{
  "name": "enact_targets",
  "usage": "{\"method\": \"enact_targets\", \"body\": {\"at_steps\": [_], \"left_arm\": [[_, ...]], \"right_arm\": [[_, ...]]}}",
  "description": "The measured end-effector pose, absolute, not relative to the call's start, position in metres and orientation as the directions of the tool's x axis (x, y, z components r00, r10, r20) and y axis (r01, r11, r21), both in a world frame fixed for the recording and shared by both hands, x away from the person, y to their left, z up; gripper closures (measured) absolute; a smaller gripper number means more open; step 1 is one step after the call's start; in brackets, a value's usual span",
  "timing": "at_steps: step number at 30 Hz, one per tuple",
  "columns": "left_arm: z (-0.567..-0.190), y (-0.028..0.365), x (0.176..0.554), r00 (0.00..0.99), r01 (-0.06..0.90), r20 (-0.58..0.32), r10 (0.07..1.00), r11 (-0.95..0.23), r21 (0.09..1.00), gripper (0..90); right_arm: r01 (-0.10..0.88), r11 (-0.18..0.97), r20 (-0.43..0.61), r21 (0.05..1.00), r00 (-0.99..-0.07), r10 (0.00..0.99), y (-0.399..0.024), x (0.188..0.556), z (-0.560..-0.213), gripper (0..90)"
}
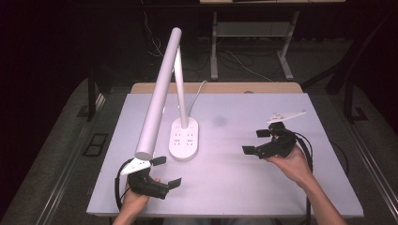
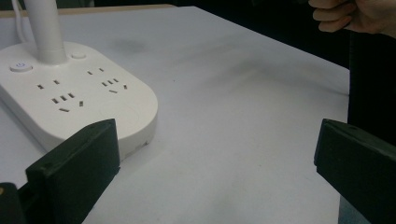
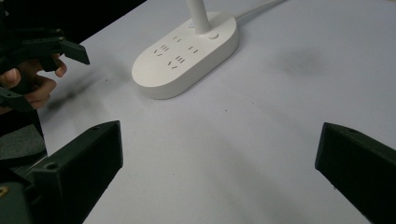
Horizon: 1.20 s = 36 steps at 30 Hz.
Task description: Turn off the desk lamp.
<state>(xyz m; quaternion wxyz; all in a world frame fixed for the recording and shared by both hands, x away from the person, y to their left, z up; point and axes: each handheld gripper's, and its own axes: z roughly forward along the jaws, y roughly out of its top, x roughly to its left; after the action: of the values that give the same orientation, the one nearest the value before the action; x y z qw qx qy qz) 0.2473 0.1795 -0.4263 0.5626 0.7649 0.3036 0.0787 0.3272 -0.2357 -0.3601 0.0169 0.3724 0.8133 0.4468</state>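
Note:
A white desk lamp stands on the table, its oval base [image 1: 184,138] carrying several socket holes and its long tube head [image 1: 158,93] slanting toward the near left. My left gripper [image 1: 166,172] is open just in front of the base and under the tip of the head. The base [image 2: 77,93] lies ahead of its jaws to the left. My right gripper [image 1: 256,141] is open at the right of the table, jaws pointed toward the base [image 3: 187,53]. Neither holds anything.
The lamp's white cord [image 1: 197,93] runs off the far edge of the pale table [image 1: 225,178]. A wooden strip [image 1: 216,87] borders the far edge. Beyond stand desk legs [image 1: 213,51] and floor cables. The left hand and gripper [image 3: 32,60] appear across the table.

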Motion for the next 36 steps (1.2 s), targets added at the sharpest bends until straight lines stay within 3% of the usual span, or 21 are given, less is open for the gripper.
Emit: {"method": "enact_targets", "body": {"at_steps": [36], "left_arm": [[-0.426, 0.18, 0.247, 0.805, 0.378, -0.229, 0.548, -0.176, 0.909, 0.0]], "right_arm": [[0.582, 0.393, 0.284, 0.712, -0.75, 0.598, -0.167, 0.391, -0.352, 0.8]]}}
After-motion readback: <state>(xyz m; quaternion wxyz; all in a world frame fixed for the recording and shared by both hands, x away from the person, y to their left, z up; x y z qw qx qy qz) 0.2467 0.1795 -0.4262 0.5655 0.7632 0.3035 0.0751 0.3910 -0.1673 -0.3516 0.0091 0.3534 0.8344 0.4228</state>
